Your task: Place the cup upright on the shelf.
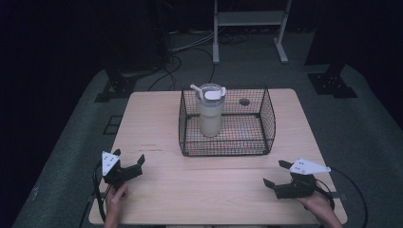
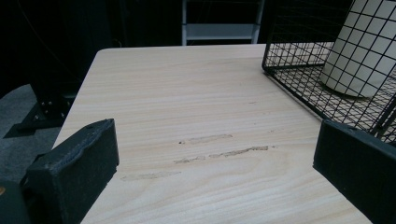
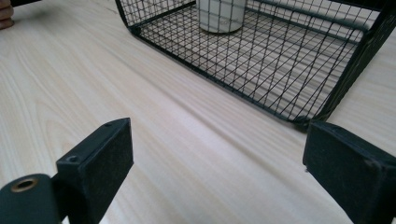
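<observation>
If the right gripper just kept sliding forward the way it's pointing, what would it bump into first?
Most likely the wire basket. The right gripper is open, with bare table ahead of it, then the basket's near edge. The cup stands farther back, inside the basket.

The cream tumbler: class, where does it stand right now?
In the high view the cream tumbler stands upright inside the black wire basket, toward its left side, mid-table, beyond both tools.
</observation>
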{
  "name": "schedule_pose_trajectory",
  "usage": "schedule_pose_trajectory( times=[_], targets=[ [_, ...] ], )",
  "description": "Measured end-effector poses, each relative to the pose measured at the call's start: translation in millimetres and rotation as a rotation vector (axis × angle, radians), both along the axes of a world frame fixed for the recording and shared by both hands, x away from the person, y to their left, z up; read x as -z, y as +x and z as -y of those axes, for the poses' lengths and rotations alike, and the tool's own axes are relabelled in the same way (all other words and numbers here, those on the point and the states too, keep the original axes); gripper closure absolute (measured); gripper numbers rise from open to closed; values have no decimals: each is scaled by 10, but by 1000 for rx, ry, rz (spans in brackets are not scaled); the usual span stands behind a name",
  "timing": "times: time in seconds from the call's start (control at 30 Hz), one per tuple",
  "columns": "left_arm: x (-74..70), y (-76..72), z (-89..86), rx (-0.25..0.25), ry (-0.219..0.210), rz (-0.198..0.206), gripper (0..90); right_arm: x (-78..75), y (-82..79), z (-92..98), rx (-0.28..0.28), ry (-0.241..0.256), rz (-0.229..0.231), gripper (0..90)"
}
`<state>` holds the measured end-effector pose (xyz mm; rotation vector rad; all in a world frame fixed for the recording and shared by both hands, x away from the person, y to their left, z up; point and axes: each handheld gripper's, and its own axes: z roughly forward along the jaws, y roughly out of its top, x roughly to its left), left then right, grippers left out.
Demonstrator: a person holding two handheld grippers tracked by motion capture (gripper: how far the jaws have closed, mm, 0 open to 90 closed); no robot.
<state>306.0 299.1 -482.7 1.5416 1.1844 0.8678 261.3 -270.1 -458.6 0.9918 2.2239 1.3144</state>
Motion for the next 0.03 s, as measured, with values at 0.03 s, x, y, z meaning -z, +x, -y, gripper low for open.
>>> schedule_pose_trajectory(
  times=[0.03],
  targets=[
    [0,1,0,-1,-1,0,0,21,-36,-8,7,-1,10,80]
  ],
)
